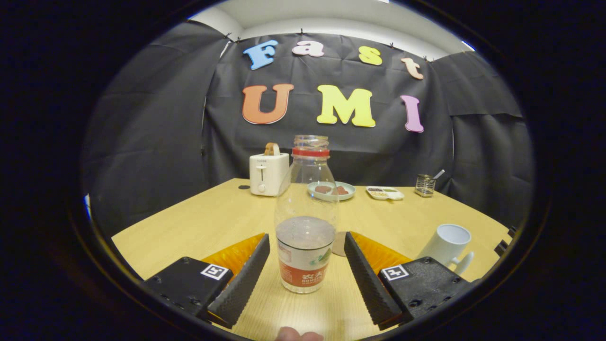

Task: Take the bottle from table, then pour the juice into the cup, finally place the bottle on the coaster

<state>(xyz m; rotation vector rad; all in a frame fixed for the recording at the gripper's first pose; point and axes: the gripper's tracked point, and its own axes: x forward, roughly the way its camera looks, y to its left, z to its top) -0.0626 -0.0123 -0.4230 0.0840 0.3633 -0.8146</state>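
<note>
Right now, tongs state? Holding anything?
Tongs: open, holding nothing. The bottle stands upright on the table between the two fingers, a gap showing on each side.

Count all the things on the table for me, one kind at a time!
Bottle, standing between the open gripper fingers: 1
Cup: 1
Toaster: 1
Plate: 1
Small tray: 1
Wire holder: 1
Total: 6
</note>
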